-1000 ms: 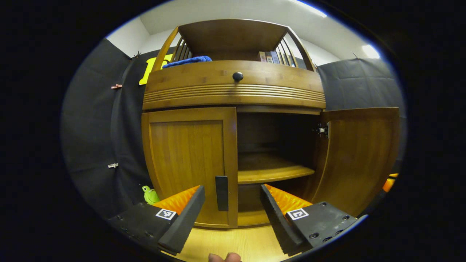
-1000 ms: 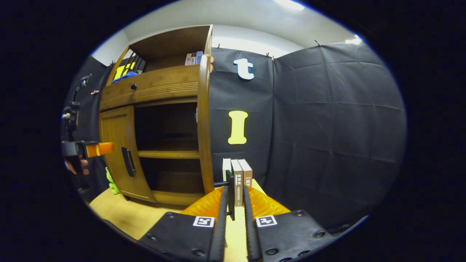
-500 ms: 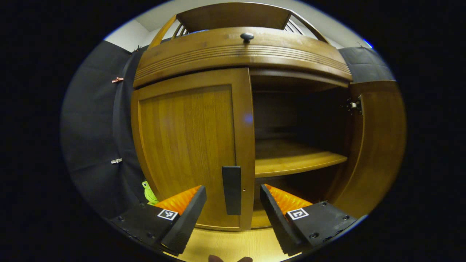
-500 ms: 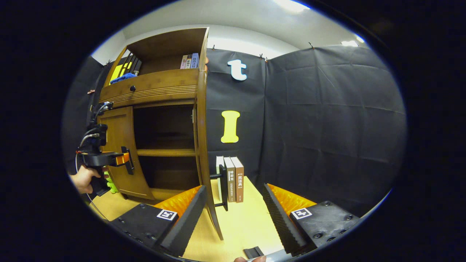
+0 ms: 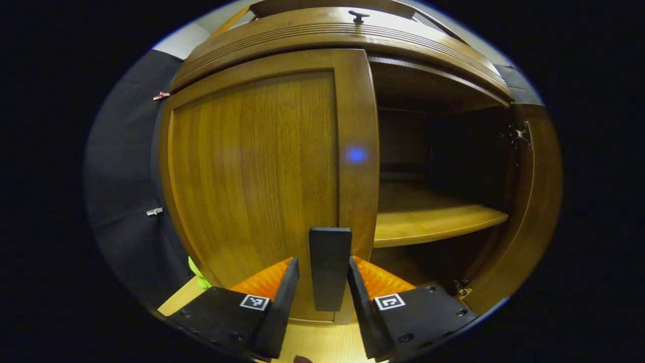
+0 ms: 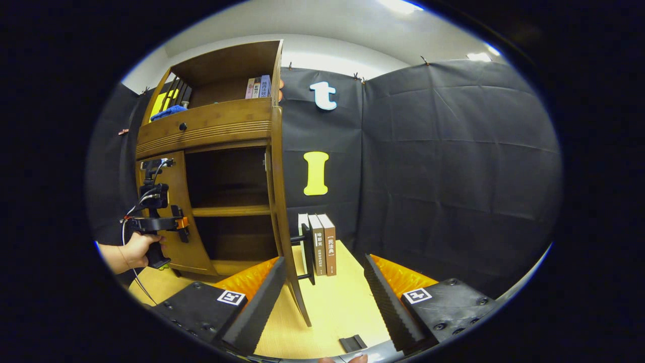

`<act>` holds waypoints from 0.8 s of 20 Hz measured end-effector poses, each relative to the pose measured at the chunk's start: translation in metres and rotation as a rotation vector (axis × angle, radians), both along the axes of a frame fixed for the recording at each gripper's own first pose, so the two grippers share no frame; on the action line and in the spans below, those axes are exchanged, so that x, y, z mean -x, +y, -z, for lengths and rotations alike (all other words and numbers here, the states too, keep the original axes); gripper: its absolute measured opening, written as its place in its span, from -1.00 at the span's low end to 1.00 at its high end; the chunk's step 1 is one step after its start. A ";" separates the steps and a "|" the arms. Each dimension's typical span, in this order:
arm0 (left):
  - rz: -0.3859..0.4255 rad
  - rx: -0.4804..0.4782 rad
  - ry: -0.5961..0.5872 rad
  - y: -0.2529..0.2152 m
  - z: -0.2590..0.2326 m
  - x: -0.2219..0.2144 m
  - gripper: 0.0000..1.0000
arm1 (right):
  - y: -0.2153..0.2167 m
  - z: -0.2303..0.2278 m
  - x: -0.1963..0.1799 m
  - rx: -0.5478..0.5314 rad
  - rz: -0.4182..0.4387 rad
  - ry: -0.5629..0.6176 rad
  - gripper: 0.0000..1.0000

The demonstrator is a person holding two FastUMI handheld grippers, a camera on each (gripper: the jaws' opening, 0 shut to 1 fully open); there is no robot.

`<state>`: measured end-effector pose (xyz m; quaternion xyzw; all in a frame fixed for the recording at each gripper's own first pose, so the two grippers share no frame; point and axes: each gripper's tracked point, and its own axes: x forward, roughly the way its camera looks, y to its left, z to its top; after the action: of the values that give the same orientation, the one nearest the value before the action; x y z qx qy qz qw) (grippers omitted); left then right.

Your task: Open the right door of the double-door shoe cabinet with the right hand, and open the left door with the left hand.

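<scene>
The wooden shoe cabinet's left door (image 5: 262, 166) is closed, and its dark vertical handle (image 5: 330, 267) stands between the fingers of my left gripper (image 5: 325, 262). The jaws sit narrow around the handle, with a slim gap showing on the left side. The right gripper view shows that gripper (image 6: 179, 223) at the handle, held by a hand (image 6: 133, 249). The right door (image 5: 534, 201) is swung wide open, and I see it edge-on (image 6: 278, 201) with its handle (image 6: 307, 252). My right gripper (image 6: 325, 262) is open, a short way back from that door and holding nothing.
Inside the open half is a bare wooden shelf (image 5: 428, 217). Three books (image 6: 322, 244) stand on the table (image 6: 332, 312) behind the right door, and a small dark piece (image 6: 352, 343) lies near my right gripper. A green toy (image 5: 197, 275) sits by the cabinet's left foot.
My left gripper moved up to the left door's handle and its fingers narrowed around it. My right gripper let go of the right door's handle, opened and drew back.
</scene>
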<state>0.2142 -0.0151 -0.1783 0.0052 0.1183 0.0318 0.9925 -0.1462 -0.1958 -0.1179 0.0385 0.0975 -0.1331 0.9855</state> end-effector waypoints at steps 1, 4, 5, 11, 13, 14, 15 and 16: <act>0.004 -0.010 0.000 -0.002 0.000 -0.001 0.15 | 0.000 -0.001 0.001 0.002 -0.001 -0.001 0.95; 0.005 -0.048 -0.008 -0.001 0.000 0.001 -0.26 | 0.008 -0.001 0.001 -0.003 -0.012 0.005 0.95; 0.005 -0.039 -0.007 -0.001 0.000 0.001 -0.31 | 0.011 -0.001 0.001 -0.002 -0.018 0.006 0.95; 0.018 -0.041 -0.023 0.001 -0.002 0.015 -0.39 | 0.032 -0.006 -0.007 -0.001 -0.056 -0.011 0.94; 0.023 -0.037 -0.024 0.006 -0.002 0.019 -0.39 | 0.042 -0.007 -0.010 -0.007 -0.074 -0.016 0.95; 0.028 -0.043 -0.025 0.005 -0.002 0.016 -0.41 | 0.046 -0.008 -0.013 -0.008 -0.084 -0.019 0.95; 0.031 -0.045 -0.025 0.003 -0.003 0.016 -0.41 | 0.052 -0.008 -0.015 -0.010 -0.096 -0.018 0.95; 0.033 -0.047 -0.027 0.000 -0.006 0.016 -0.40 | 0.057 -0.008 -0.017 -0.012 -0.106 -0.020 0.94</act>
<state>0.1980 -0.0147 -0.1720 0.0301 0.1038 0.0184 0.9940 -0.1288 -0.1393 -0.1100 0.0406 0.0905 -0.0798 0.9919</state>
